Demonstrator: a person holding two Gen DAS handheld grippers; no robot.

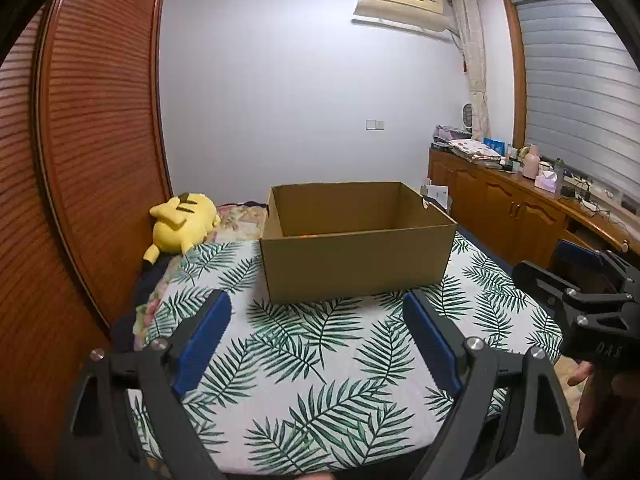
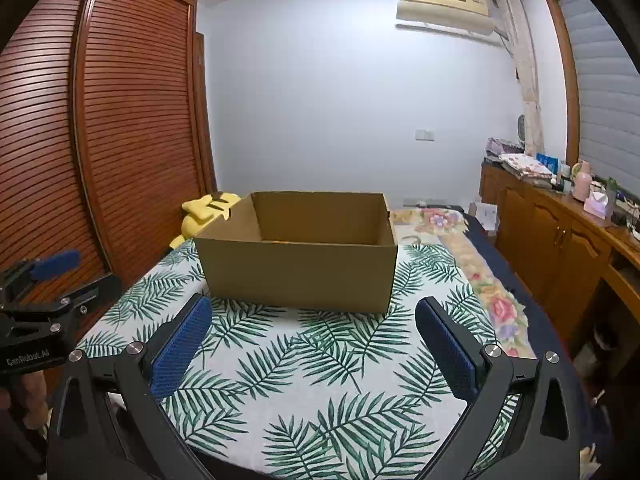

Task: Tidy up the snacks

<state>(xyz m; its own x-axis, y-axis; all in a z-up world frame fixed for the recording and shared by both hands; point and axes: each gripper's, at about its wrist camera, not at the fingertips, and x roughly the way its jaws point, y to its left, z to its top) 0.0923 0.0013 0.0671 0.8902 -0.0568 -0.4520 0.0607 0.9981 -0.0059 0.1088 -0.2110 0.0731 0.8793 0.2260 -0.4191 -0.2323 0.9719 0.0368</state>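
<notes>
Nearest the left wrist camera, the left gripper (image 1: 318, 308) has its two blue-padded fingers (image 1: 204, 340) spread wide with nothing between them — only the palm-leaf printed cloth (image 1: 304, 364) shows in the gap. In the right wrist view the right gripper (image 2: 312, 314) is likewise parted wide and empty, its ribbed blue pads (image 2: 180, 344) standing on either side of bare cloth.

Each gripper also shows in the other's view: the right one at the right edge of the left wrist view, with part of a hand (image 1: 580, 372) below it, and the left one at the left edge of the right wrist view.

Ahead of both grippers, an open cardboard box (image 1: 356, 264) stands upright on the leaf-print cloth, apart from the fingertips. Its near wall hides most of the inside; a thin streak of orange shows just above that wall's rim, too little to tell what it is. No snack is identifiable on the cloth.

Beside the box, towards the slatted wooden wardrobe (image 1: 96, 140), lies a yellow Pikachu plush (image 1: 180, 220) on a floral blanket (image 2: 492, 280) that runs under the leaf cloth. On the other side, a wooden cabinet (image 1: 504, 208) runs along the window with folded fabrics, bottles and a tissue box on top. An air conditioner (image 1: 400, 0) hangs high on the pale back wall
</notes>
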